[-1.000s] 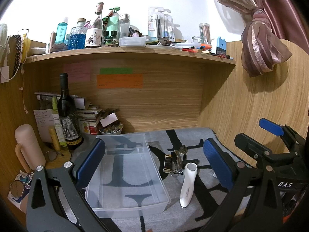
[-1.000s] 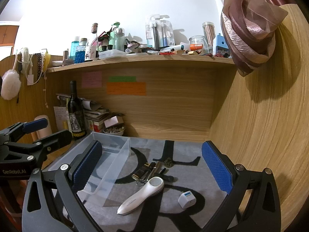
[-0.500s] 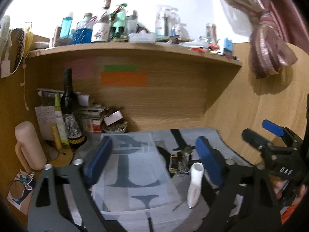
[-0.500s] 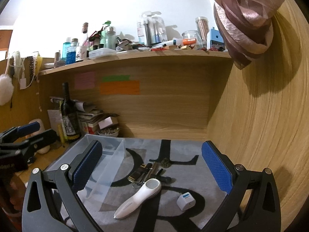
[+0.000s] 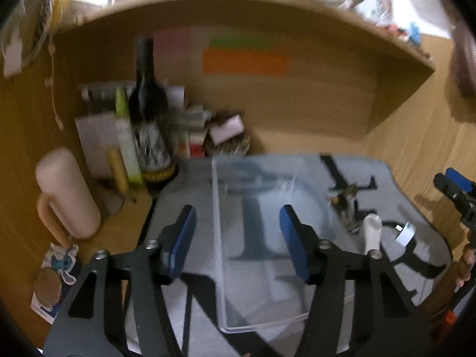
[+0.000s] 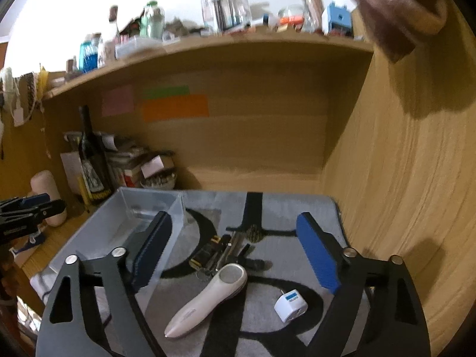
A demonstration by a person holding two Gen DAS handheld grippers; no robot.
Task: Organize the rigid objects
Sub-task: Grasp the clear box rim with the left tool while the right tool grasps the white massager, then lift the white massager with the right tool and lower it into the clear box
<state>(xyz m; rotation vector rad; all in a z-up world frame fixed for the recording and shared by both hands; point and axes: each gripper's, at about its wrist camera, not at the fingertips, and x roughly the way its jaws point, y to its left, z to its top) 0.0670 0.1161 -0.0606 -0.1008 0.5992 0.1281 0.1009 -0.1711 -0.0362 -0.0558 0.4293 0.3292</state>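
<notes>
A clear plastic bin (image 5: pixel 218 253) stands on the left half of the grey mat (image 5: pixel 416 273). My left gripper (image 5: pixel 238 238) hangs over the bin's left wall, which runs between its closing jaws; the pads do not touch it. To the right of the bin (image 6: pixel 148 205) lie a white handheld device (image 6: pixel 208 297), a bunch of keys (image 6: pixel 220 250) and a white plug adapter (image 6: pixel 290 305). My right gripper (image 6: pixel 235 251) hovers above the keys and the device's head. Its jaws are closing too, still wide and touching nothing.
A dark wine bottle (image 5: pixel 147 113), a beige cylinder with a handle (image 5: pixel 67 196) and stacked boxes (image 5: pixel 193 139) crowd the back left corner. A wooden side wall (image 6: pixel 401 178) closes the right. A cluttered shelf (image 6: pixel 208 44) overhangs the desk.
The left gripper swung left and dipped, so the bin's left wall now lies between its narrowed jaws. The right gripper sank a little toward the keys and device, its jaws slightly narrower.
</notes>
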